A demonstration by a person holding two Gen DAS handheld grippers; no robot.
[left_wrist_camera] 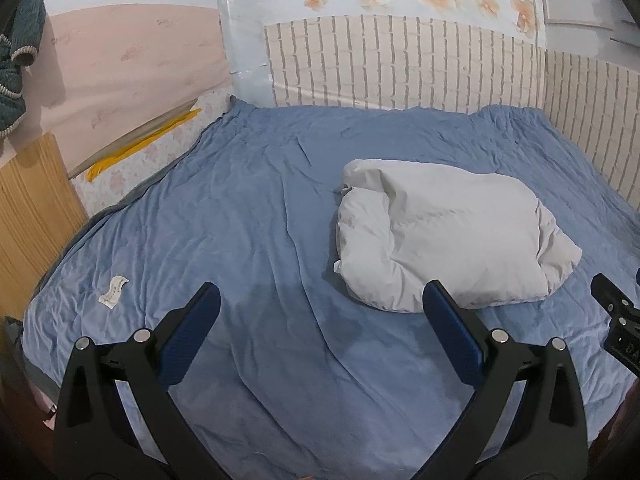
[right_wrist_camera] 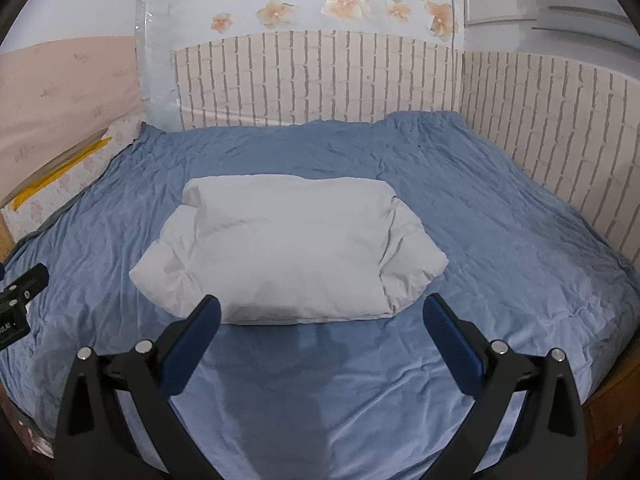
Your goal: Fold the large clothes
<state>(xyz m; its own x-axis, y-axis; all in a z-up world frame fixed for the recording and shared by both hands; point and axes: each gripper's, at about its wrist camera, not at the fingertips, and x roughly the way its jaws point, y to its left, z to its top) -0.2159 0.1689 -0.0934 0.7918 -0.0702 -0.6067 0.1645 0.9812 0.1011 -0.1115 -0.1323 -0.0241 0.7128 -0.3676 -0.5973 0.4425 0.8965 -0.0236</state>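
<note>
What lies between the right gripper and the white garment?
Only bare blue bedsheet lies between the right gripper and the folded white garment, seen in the right wrist view.

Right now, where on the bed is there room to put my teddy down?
The widest bare patch of blue sheet lies left of the white puffy bundle, reaching the small paper tag near the bed's left edge. There is more bare sheet between the bundle and the brick-pattern wall panel, and on its right. The middle is crowded by the bundle.

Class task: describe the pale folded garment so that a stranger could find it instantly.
Start at the bed's wrinkled blue cover. In its middle lies the puffy pale grey garment, folded into a thick bundle. It is the only large thing there; the small white label lies flat.
</note>
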